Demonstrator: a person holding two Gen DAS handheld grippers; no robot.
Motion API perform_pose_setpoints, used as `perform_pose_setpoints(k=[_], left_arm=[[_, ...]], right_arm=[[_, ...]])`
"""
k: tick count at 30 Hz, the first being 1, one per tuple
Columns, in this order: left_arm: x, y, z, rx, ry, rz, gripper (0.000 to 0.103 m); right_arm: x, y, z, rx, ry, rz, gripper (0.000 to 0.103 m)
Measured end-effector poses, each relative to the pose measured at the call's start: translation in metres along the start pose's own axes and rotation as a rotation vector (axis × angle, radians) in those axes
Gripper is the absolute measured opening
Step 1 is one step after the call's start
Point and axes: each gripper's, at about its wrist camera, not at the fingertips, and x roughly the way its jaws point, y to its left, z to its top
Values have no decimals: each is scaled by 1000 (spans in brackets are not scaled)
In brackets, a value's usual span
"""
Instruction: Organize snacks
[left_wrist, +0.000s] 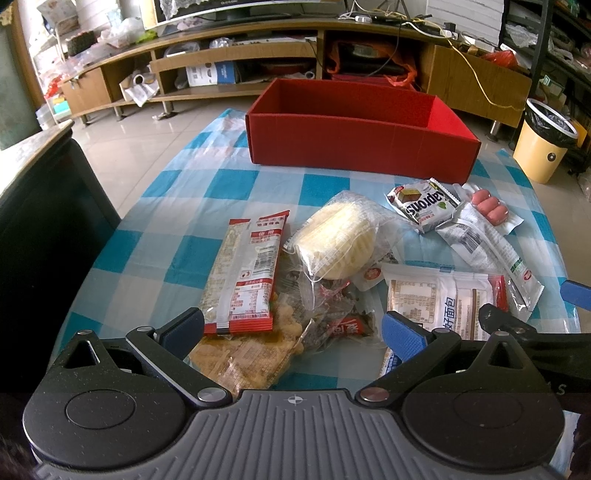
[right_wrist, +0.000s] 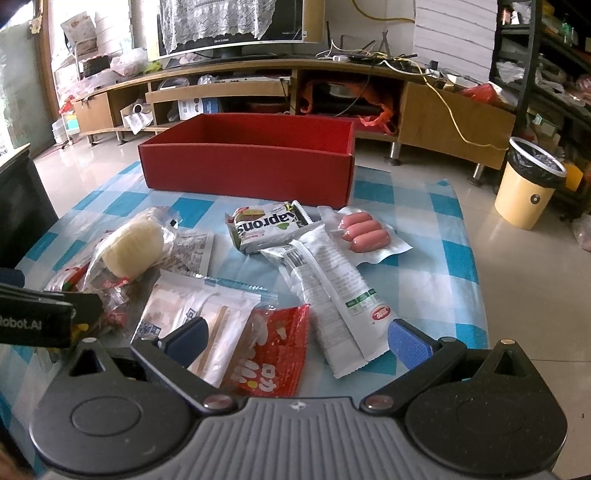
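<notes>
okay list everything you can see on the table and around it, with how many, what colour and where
red box: 1, red, open top, far end of the table
checked cloth: 1, blue and white, covering the table
wafer pack: 1, white and green, just in front of the box
sausage pack: 1, pink sausages in clear wrap, right of the wafer pack
long white packet: 1, white, below the sausage pack
round pastry: 1, pale yellow in clear wrap, mid table
red-striped bar: 1, red and clear, left of the pastry
red snack bag: 1, red, nearest the right gripper
white bread bag: 1, white, left of the red bag
bin: 1, yellow, on the floor at right
left gripper: open, above the snacks
right gripper: open, above the snacks
</notes>
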Motion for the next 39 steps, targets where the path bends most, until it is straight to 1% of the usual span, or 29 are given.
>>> perform_pose_setpoints(k=[8, 13, 17, 20, 22, 24, 27, 31, 32, 35, 37, 38, 39], left_arm=[[-1, 6, 1, -3, 3, 4, 103], [-2, 17, 3, -31, 8, 3, 103], [0, 23, 5, -43, 22, 13, 103], [-2, 33, 10, -71, 15, 14, 103], [-3, 41, 14, -95, 8, 14, 103], [-3, 48, 16, -113, 11, 15, 103], [-1, 55, 18, -139, 21, 19, 103], [-3, 57, 19, -147, 26, 0, 103], [-3, 57, 18, -146, 26, -5, 103], [-4, 60, 18, -156, 33, -26, 103], [-3, 63, 19, -169, 36, -40, 103], [-3, 64, 19, -173, 36, -44, 103], [-4, 65, 19, -177, 36, -48, 103]], right_arm=[[1, 1, 0, 1, 8, 8, 103], [2, 5, 1, -4, 19, 31, 103], [3, 12, 0, -28, 29, 47, 103], [5, 20, 1, -36, 52, 73, 102], [4, 27, 1, -43, 59, 101, 102], [3, 38, 1, -69, 60, 111, 102], [7, 50, 0, -95, 80, 102, 102], [23, 60, -3, -67, 153, 77, 102], [26, 63, -4, -61, 159, 59, 102], [30, 71, -5, -68, 137, 26, 102], [33, 74, -5, -62, 146, 31, 103], [37, 72, -4, -39, 165, 50, 103], [43, 73, -4, -35, 201, 45, 103]])
